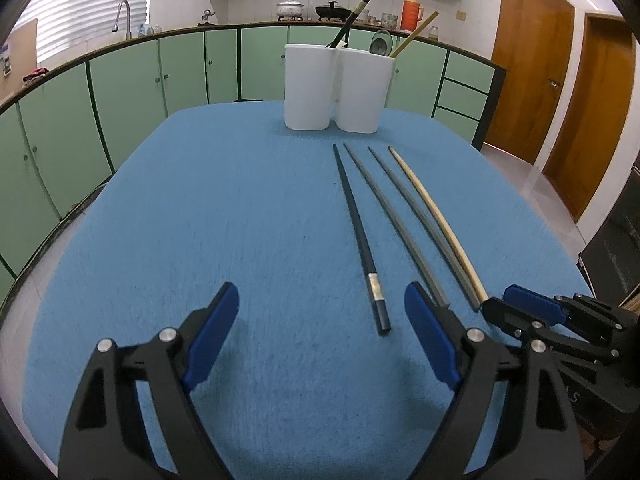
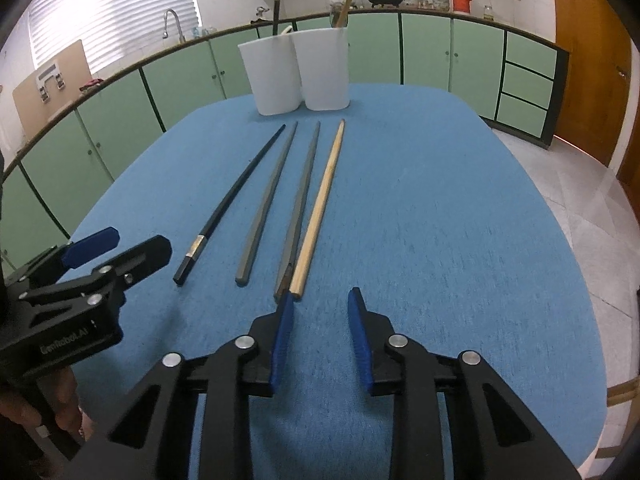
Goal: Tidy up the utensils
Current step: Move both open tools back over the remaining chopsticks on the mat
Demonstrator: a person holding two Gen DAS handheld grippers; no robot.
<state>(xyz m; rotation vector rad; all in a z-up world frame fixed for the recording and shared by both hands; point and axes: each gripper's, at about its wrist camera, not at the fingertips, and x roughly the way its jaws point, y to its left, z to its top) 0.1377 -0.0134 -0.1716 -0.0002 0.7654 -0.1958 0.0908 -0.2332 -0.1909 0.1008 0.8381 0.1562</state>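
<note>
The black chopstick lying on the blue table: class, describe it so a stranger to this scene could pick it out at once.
Start at the blue table and find the white two-compartment holder at its far end. In front of it four chopsticks lie side by side; the black chopstick is the leftmost. Unlike the two grey chopsticks and the pale wooden chopstick, it is black with a silver band near its thick end.

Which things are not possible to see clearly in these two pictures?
- Holder contents: both views, the white walls hide everything below the rims.
- Nearest grey chopstick end: right wrist view, the right gripper finger covers it.
- Worktop jars: left wrist view, too small.
- Table near edge: hidden by gripper bodies.
</note>
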